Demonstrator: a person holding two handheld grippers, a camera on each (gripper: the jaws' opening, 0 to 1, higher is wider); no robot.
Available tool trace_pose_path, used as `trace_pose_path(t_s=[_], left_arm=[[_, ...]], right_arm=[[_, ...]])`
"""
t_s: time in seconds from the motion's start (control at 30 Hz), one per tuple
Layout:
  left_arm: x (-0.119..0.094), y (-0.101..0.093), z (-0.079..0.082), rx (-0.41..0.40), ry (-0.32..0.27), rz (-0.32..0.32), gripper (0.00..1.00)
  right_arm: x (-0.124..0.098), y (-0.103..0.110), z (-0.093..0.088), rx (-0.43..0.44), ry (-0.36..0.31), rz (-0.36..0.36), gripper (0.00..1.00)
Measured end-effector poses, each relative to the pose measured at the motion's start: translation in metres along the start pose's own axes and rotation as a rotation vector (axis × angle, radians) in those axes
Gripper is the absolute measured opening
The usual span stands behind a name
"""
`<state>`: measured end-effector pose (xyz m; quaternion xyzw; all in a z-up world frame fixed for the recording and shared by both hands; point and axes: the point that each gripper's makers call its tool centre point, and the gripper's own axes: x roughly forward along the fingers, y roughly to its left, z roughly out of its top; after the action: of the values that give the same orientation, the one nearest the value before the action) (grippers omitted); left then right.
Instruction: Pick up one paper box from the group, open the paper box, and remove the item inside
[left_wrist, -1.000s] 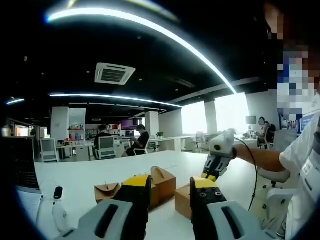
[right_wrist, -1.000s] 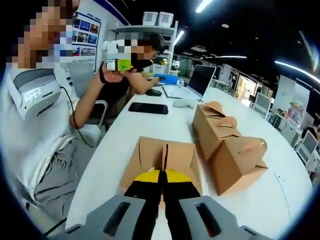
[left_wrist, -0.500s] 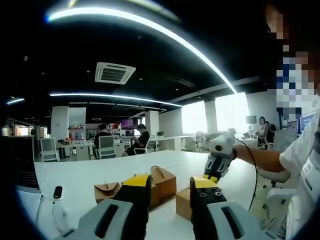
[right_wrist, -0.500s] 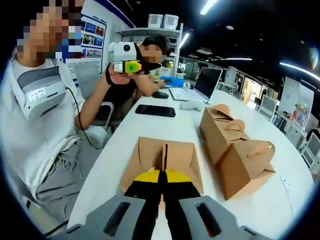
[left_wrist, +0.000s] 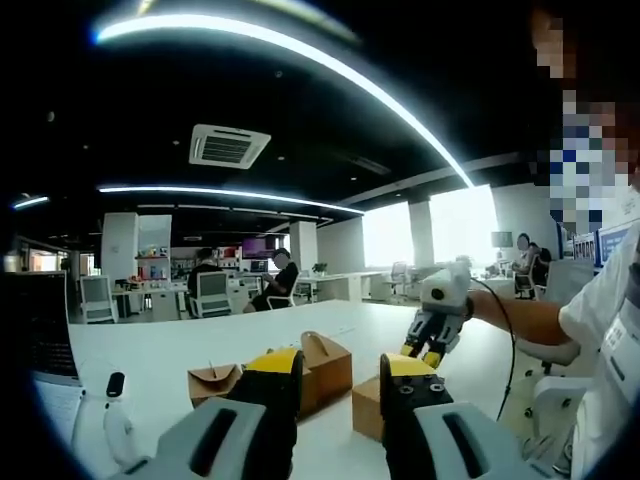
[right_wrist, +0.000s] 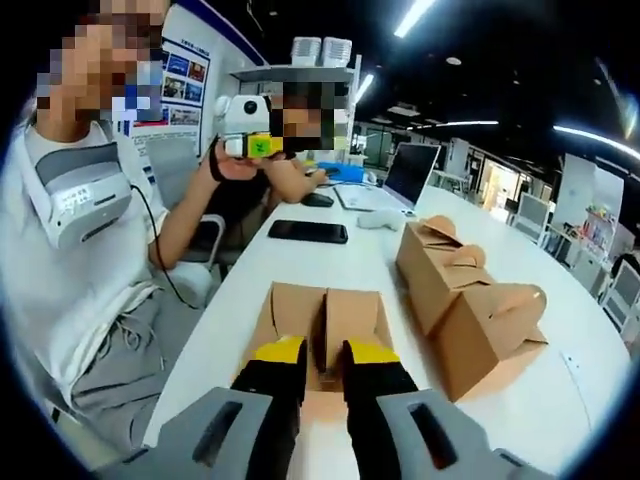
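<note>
Cardboard box nearest me: I am looking down my right tongs (right_wrist: 322, 362) at a brown paper box (right_wrist: 322, 318) lying flat on the white table (right_wrist: 300, 258), just beyond the tips and dead ahead.
Long axis: its centre seam is running straight away from me, in line with the gap between the jaws.
Right tongs state: the jaws are standing narrowly apart, one on each side of the seam's near end, gripping nothing; whether they are touching the card I cannot tell.
Left tongs state: my left tongs (left_wrist: 340, 368) are hanging apart and empty, raised above the table.
Which hand is nearer: I am judging the right one much the nearer; in the left gripper view it (left_wrist: 428, 345) is showing just above that box (left_wrist: 366, 400).
Rest of the group: two closed boxes (right_wrist: 465, 300) with humped tops are sitting to the right of mine, touching each other, near it but apart.
Far end: a phone (right_wrist: 307, 231) and a laptop (right_wrist: 405, 172) are lying well beyond the boxes.
Coming move: I am expecting to close on the seam flap and lift.
</note>
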<state>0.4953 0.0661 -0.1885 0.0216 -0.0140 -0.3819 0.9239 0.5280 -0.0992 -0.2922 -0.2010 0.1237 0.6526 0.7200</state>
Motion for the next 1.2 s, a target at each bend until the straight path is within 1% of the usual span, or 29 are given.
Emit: trace_pose_path(t_s=[0.07, 0.13, 0.27, 0.37, 0.5, 0.63, 0.73, 0.9, 1.03, 1.2], left_arm=[[0.000, 0.000, 0.000, 0.000, 0.000, 0.000, 0.33], [0.000, 0.000, 0.000, -0.001, 0.000, 0.000, 0.33], [0.000, 0.000, 0.000, 0.000, -0.001, -0.002, 0.33], [0.000, -0.001, 0.001, 0.001, -0.001, -0.002, 0.33], [0.001, -0.002, 0.000, 0.001, -0.001, -0.004, 0.33], [0.001, -0.002, 0.000, 0.002, 0.001, -0.005, 0.33], [0.002, -0.003, 0.000, 0.001, 0.001, -0.004, 0.33], [0.002, -0.003, -0.001, 0.003, 0.003, -0.007, 0.33], [0.002, -0.002, -0.001, 0.000, 0.005, -0.003, 0.33], [0.002, -0.004, -0.001, 0.002, 0.004, -0.005, 0.33]], right_arm=[[-0.003, 0.001, 0.003, -0.006, -0.014, -0.009, 0.20], [-0.006, -0.001, 0.008, 0.008, -0.044, -0.025, 0.22], [-0.014, -0.004, 0.013, 0.012, -0.071, -0.074, 0.22], [-0.019, -0.004, 0.016, 0.020, -0.092, -0.093, 0.22], [-0.029, -0.007, 0.024, 0.050, -0.151, -0.122, 0.23], [-0.038, -0.010, 0.028, 0.059, -0.181, -0.171, 0.23], [-0.044, -0.011, 0.031, 0.069, -0.213, -0.187, 0.23], [-0.055, -0.016, 0.031, 0.091, -0.244, -0.246, 0.23], [-0.061, -0.013, 0.029, 0.094, -0.247, -0.289, 0.22], [-0.069, -0.011, 0.031, 0.113, -0.271, -0.339, 0.22]])
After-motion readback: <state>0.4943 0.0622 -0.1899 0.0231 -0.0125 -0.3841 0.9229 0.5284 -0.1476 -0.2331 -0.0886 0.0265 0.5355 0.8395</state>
